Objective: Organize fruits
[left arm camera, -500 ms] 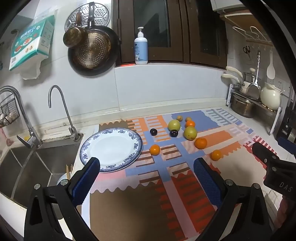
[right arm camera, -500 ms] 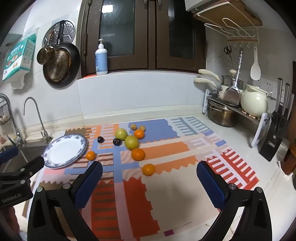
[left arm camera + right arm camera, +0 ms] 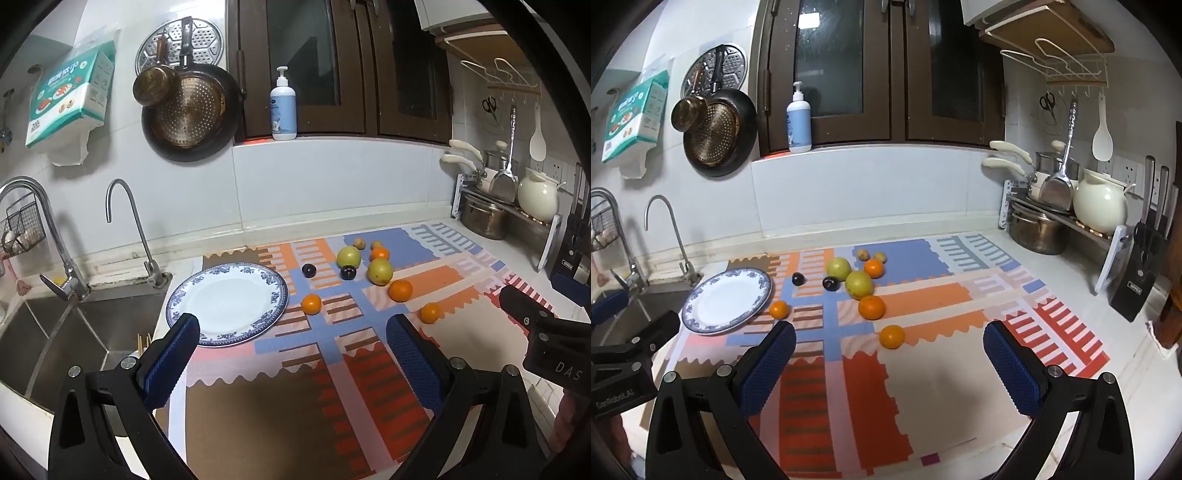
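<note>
Loose fruit lies on a patterned mat [image 3: 332, 387] [image 3: 942, 369]: several oranges such as the nearest orange [image 3: 892, 336] [image 3: 430, 312], two green apples [image 3: 859, 284] [image 3: 379, 271], two dark plums [image 3: 830, 283] [image 3: 308, 270] and two small brown fruits [image 3: 863, 254]. A white plate with a blue rim [image 3: 177, 295] [image 3: 698, 299] sits bare at the mat's left. My left gripper [image 3: 293, 334] hangs open above the mat's front, near the plate. My right gripper [image 3: 890, 343] is open too, with the nearest orange just beyond its fingertips. Neither holds anything.
A steel sink [image 3: 55, 332] with two taps lies left of the plate. A rack with pots and a cream kettle [image 3: 1099, 203] stands at the back right beside a knife block [image 3: 1137, 273]. Pans hang on the wall; a soap bottle [image 3: 798, 122] sits on the sill.
</note>
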The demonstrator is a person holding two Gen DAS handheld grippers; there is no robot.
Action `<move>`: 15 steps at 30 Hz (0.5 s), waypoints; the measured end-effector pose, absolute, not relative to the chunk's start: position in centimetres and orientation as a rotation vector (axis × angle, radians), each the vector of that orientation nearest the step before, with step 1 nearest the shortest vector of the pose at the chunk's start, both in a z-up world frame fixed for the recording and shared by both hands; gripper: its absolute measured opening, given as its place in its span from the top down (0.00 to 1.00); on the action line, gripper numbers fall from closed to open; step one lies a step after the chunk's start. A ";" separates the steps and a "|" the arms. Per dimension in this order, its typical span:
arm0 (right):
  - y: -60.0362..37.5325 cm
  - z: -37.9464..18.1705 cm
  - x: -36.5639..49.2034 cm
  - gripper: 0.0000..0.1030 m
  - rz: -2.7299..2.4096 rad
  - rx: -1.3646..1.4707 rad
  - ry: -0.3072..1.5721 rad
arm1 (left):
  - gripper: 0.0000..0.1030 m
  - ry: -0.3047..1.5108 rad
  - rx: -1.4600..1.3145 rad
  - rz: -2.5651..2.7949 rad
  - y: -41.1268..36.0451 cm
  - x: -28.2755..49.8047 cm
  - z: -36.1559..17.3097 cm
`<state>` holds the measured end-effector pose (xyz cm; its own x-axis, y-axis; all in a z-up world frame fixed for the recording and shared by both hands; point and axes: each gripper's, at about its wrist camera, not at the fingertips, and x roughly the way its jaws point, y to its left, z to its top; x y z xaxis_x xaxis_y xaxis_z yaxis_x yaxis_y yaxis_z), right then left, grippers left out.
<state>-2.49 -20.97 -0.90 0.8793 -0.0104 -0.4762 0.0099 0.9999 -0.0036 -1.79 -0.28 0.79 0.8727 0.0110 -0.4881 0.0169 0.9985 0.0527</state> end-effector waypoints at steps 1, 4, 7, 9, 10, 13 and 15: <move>-20.9 -1.0 -2.3 0.01 -0.011 -0.002 0.497 | 0.00 0.508 0.055 -0.004 -0.3 -1.9 0.9; -21.2 -0.7 -2.8 0.01 -0.003 0.004 0.489 | 0.00 0.503 0.055 -0.003 -0.2 -1.9 1.0; -21.1 -0.5 -2.9 0.01 -0.004 0.002 0.486 | 0.00 0.500 0.054 -0.001 -0.2 -1.9 1.0; -21.0 -0.5 -2.9 0.01 -0.004 -0.001 0.484 | 0.00 0.499 0.054 -0.001 -0.1 -1.9 1.0; -20.9 -0.4 -2.9 0.01 -0.002 -0.002 0.483 | 0.00 0.497 0.053 -0.001 -0.1 -1.9 1.0; -21.0 -0.4 -3.0 0.01 0.001 -0.006 0.479 | 0.00 0.490 0.053 -0.001 -0.2 -2.0 1.0; -21.0 -0.3 -3.0 0.01 0.001 -0.006 0.476 | 0.00 0.484 0.052 0.000 -0.2 -2.0 1.0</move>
<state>-2.98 -21.01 -0.31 0.8889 -0.0002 -0.4580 -0.0028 1.0000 -0.0058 -2.03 -0.19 0.97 0.8852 0.0120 -0.4650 0.0129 0.9987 0.0503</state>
